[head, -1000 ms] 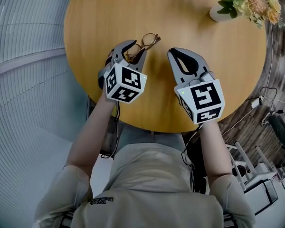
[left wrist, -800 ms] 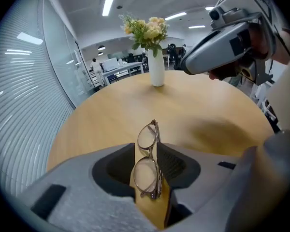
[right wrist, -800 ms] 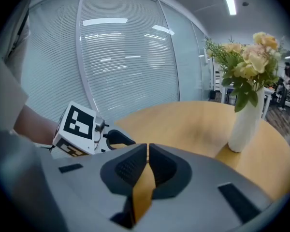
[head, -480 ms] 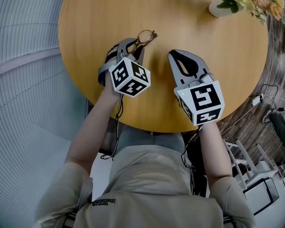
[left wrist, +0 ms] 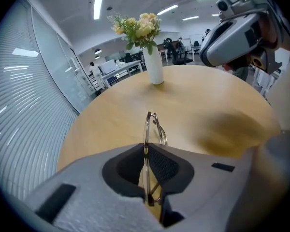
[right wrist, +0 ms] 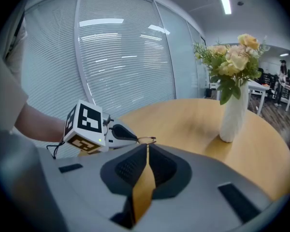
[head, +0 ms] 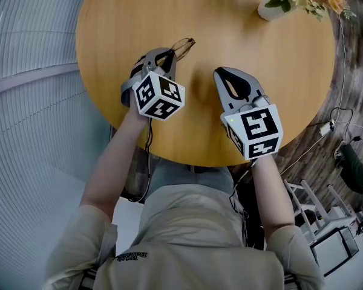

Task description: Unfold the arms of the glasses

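The thin metal-rimmed glasses (head: 183, 45) stand on edge on the round wooden table (head: 242, 29), arms folded. My left gripper (head: 167, 54) has its jaws closing, and the pads pinch the near lens rim. The left gripper view shows the glasses (left wrist: 152, 124) edge-on between the jaws of the left gripper (left wrist: 146, 146), sticking out ahead. My right gripper (head: 221, 71) hovers to the right of the glasses, apart from them. The right gripper (right wrist: 147, 146) is shut with nothing held. Its view takes in the left gripper (right wrist: 121, 133) and the glasses (right wrist: 145, 140).
A white vase of flowers (head: 272, 11) stands at the table's far right edge, also seen as the vase (left wrist: 155, 69) and the vase (right wrist: 232, 115). Curved slatted blinds run along the left. Cables and office furniture lie on the floor at the right.
My left gripper has gone from open around the glasses to closed on their rim, and the glasses have tipped up on edge. The right gripper has shifted only slightly.
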`<state>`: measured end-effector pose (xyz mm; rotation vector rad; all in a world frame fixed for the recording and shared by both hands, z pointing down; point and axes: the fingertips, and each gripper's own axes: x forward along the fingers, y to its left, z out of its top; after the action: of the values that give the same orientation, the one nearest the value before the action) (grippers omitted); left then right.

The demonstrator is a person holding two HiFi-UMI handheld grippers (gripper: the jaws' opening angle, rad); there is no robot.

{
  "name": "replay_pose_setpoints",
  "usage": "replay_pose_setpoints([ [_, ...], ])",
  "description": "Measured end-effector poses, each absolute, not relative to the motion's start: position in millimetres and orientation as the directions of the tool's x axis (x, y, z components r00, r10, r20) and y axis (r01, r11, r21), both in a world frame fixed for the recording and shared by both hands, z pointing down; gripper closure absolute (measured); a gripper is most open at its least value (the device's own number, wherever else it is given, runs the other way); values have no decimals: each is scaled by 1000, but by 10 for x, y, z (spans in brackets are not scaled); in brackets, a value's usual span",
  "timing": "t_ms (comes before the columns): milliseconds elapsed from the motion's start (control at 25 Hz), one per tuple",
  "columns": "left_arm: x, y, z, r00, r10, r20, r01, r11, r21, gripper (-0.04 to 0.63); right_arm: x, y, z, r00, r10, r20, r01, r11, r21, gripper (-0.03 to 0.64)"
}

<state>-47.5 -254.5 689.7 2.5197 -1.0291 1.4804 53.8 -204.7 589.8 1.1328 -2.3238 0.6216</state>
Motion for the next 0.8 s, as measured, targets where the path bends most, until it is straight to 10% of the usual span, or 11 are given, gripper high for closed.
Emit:
replay_pose_setpoints([
  [800, -387, -2482, 4265, 530, -708, 467, -729, -662, -176, 554, 750, -2009, 3830, -516, -789, 335, -837, 547, -2, 583],
])
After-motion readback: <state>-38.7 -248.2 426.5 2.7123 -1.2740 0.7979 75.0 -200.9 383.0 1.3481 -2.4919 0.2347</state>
